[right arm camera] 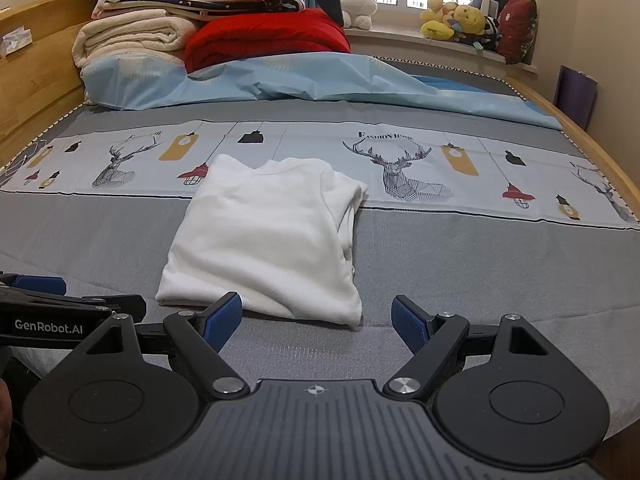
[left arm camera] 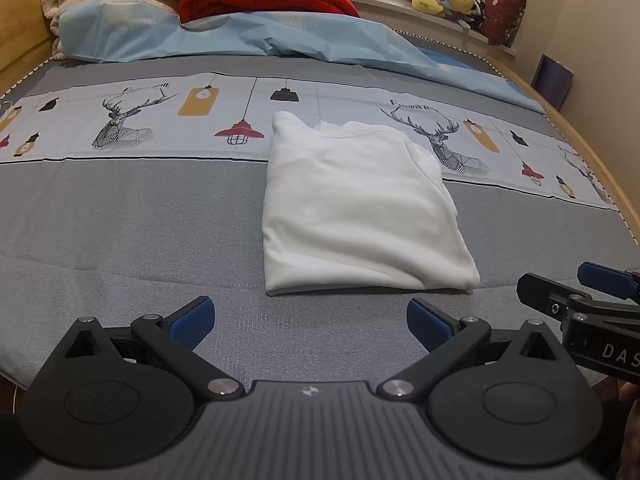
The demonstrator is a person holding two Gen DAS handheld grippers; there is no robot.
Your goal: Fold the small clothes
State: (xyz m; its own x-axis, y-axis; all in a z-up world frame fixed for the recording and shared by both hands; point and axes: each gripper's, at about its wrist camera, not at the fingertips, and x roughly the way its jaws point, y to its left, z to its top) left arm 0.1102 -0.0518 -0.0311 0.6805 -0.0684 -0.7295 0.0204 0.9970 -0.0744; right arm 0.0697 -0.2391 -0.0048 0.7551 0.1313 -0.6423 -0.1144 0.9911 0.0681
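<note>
White knit garment [left arm camera: 360, 208] folded to a soft rectangle on woven grey sheet [left arm camera: 120, 232]. Left gripper [left arm camera: 310, 322] and right gripper [right arm camera: 316, 320]: ribbed blue pads spread wide, empty.

Right claw [left arm camera: 608, 280] cut off by the frame edge in the left view, left claw [right arm camera: 40, 284] likewise in the right view, so neither jaw gap shows there. Underlayers of the folded white garment [left arm camera: 356, 208] hidden. Print lettering above the left deer on the bed sheet [right arm camera: 136, 136] too blurred to read.

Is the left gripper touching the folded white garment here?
Apart. The left wrist view shows bare grey bedsheet between the open left gripper and the white garment.
</note>
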